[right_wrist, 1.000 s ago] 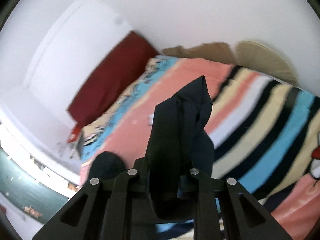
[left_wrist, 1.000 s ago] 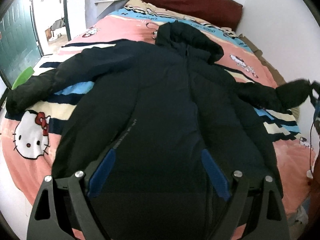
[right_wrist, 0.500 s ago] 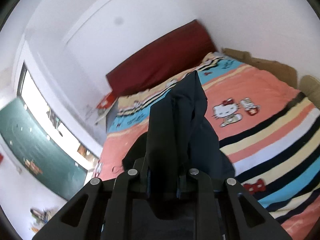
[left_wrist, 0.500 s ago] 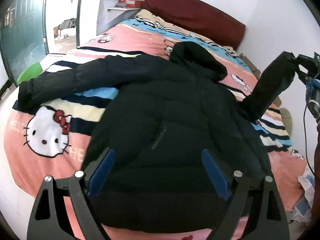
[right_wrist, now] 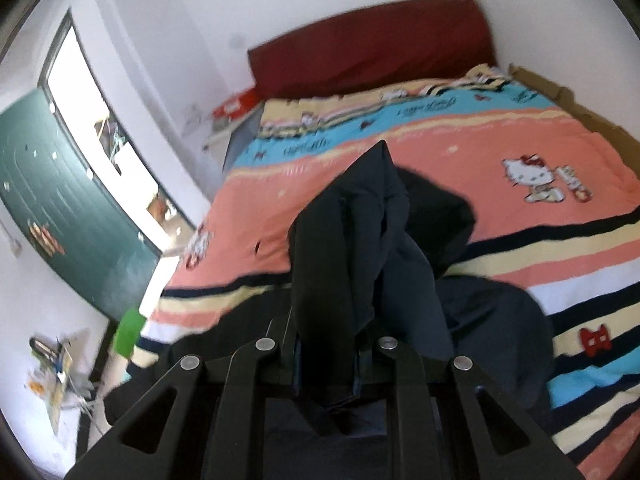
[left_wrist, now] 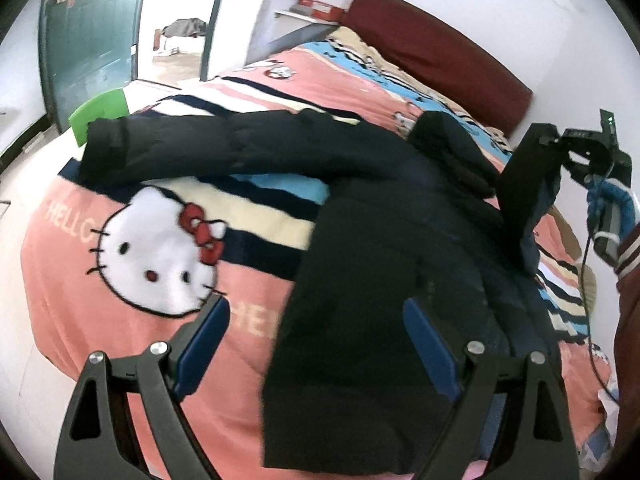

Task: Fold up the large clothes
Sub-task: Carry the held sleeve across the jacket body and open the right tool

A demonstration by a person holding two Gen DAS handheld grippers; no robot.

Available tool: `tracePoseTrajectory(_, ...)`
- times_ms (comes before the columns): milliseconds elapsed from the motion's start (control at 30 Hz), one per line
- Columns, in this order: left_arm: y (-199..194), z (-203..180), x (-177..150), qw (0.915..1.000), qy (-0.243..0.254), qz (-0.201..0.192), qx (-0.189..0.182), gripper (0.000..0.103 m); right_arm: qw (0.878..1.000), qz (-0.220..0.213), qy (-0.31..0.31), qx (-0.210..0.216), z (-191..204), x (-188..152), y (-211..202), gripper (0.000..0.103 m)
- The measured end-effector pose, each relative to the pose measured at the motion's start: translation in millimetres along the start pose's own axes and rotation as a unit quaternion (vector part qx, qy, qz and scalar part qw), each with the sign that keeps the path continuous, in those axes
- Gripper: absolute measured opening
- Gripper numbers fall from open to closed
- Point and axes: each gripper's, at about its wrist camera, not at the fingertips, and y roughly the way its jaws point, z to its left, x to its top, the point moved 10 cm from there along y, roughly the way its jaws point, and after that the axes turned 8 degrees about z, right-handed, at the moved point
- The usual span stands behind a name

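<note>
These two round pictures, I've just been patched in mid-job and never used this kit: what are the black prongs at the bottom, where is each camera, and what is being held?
No robot arm here: a person carries a two-finger tool in each hand, with a fisheye camera on each looking along the fingers, hence the round pictures. The prongs are those fingers.

The left view shows the left gripper, jaws wide and empty, above a black padded jacket spread on a striped cartoon-cat bedspread. One sleeve lies flat toward the green door.

The right view shows the right gripper, jaws shut on the other sleeve, lifted off the bed. The left view shows that gripper from outside, at its right edge.
</note>
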Motion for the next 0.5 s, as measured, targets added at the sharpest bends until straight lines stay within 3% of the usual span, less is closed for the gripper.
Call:
tracePoseTrajectory(233, 10.9, 26.0, 1.4, 0.9998, -0.015, 0.01, 0.002, 0.089, 0.997, 0.064, -0.044, -0.01, 45.8, -49.6, 63.4, 0.018)
tracePoseTrajectory(500, 13.8, 32.5, 3.6, 0.9998, -0.007, 0.014, 0.013, 0.089, 0.982, 0.148, -0.11, -0.049, 69.1, -124.8, 130.0, 0.019)
